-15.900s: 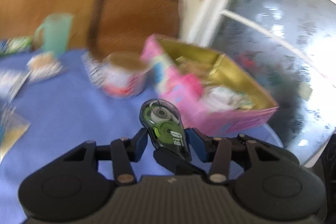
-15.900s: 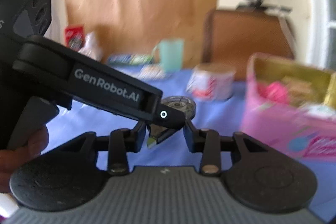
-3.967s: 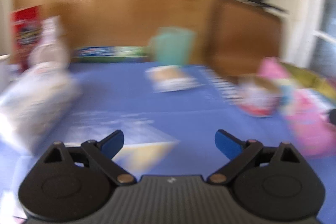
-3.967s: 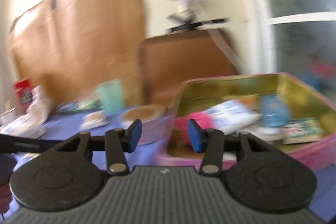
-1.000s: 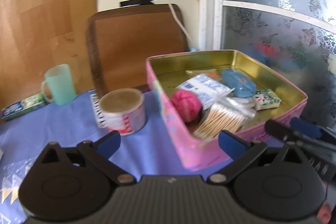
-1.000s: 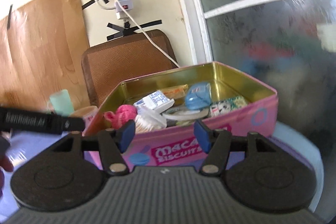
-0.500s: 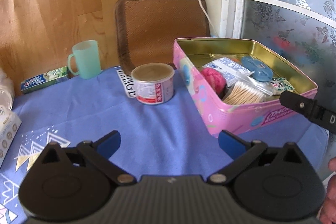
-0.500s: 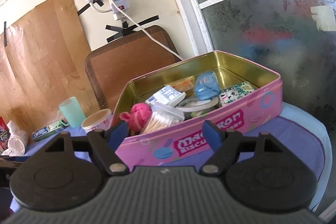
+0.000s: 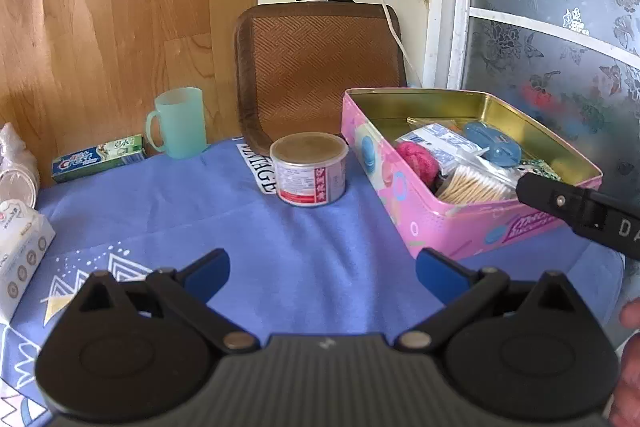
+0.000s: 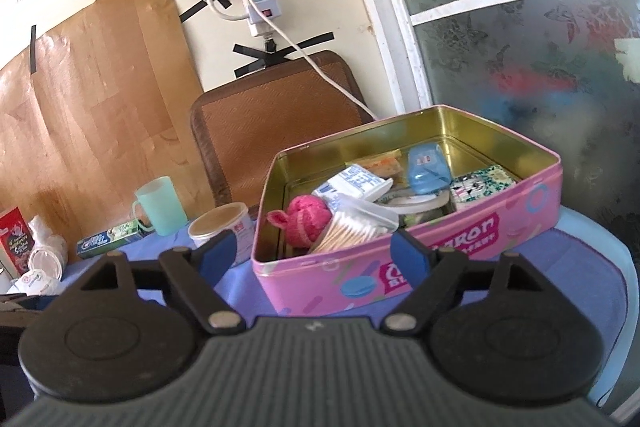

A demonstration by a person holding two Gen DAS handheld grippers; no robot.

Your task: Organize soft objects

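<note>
Left wrist view: left gripper [image 9: 322,273] spread wide, holding nothing, hovering over the blue tablecloth [image 9: 312,227]. Compared with half a second ago the view is a bit farther back; tin can [image 9: 308,174] and pink biscuit tin [image 9: 460,223] sit more central. Right gripper's black body [image 9: 580,213] pokes in from the right edge, in front of the biscuit tin's near corner. Green mug [image 9: 178,123] and toothpaste box [image 9: 98,158] at the back left, tissue pack [image 9: 20,247] at the left edge.

Right wrist view: right gripper [image 10: 314,255] also wide apart and empty, slightly wider than a second ago. It faces the tin's long side. Inside the tin: pink yarn ball [image 10: 306,223] at the near left, cotton swab bag [image 10: 352,227] touching it, blue case [image 10: 426,167] farther back, patterned packet [image 10: 480,187] at right. Earlier, 15.9 s back, both grippers were clamped on a correction-tape dispenser; now neither has it.
</note>
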